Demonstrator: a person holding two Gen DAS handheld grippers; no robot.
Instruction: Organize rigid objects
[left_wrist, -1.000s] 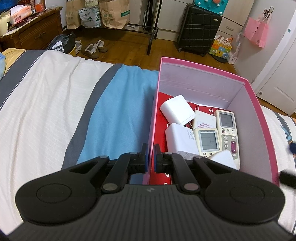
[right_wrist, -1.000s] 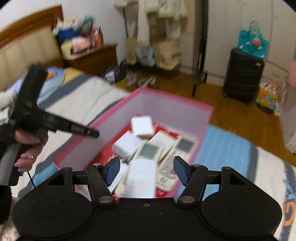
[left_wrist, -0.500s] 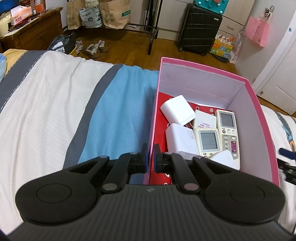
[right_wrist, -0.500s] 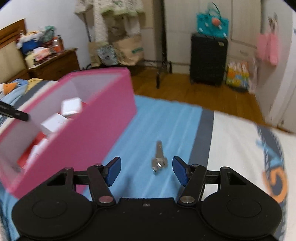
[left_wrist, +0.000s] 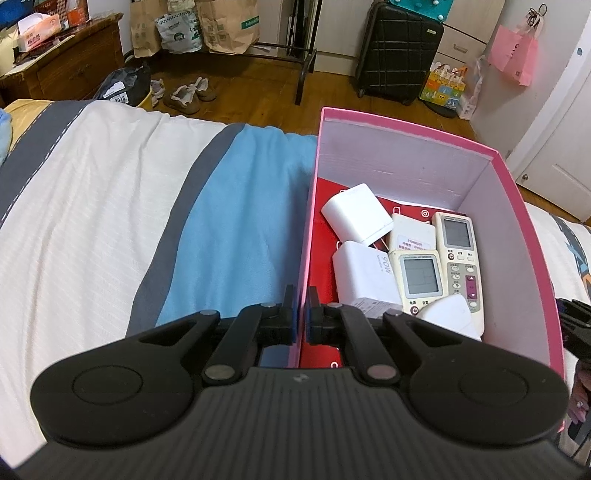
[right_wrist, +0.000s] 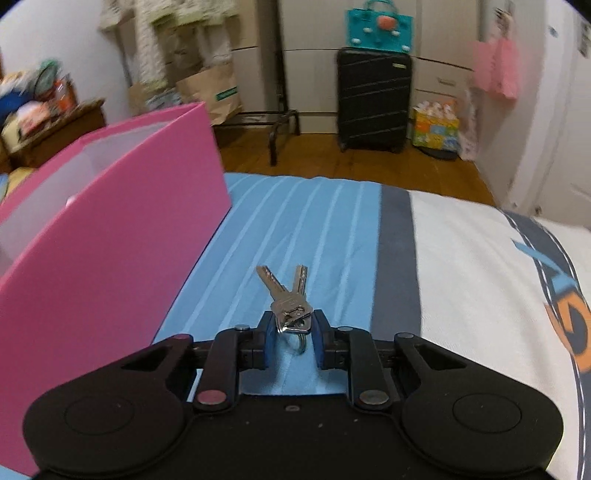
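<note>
Already the open pink cardboard box (left_wrist: 406, 129) on the striped bed cover (left_wrist: 110, 192) holds most of the haul — two white square power adapters (left_wrist: 356, 214), two white air-conditioner remotes with grey screens (left_wrist: 458, 254) and other white pieces lie on its red floor. The left gripper (left_wrist: 302, 314) is clamped on the box's near-left wall, one finger outside and one inside, apparently steadying it. What seems left is the small bunch of silver metal keys on a ring (right_wrist: 288, 306), lying on the cover's blue band just beside the box's right side. The right gripper (right_wrist: 293, 332) sits low over them, its blue pads nearly closed on either side of the key heads — whether they already pinch cannot be told. Lifting the keys into the box looks like the remaining step.
</note>
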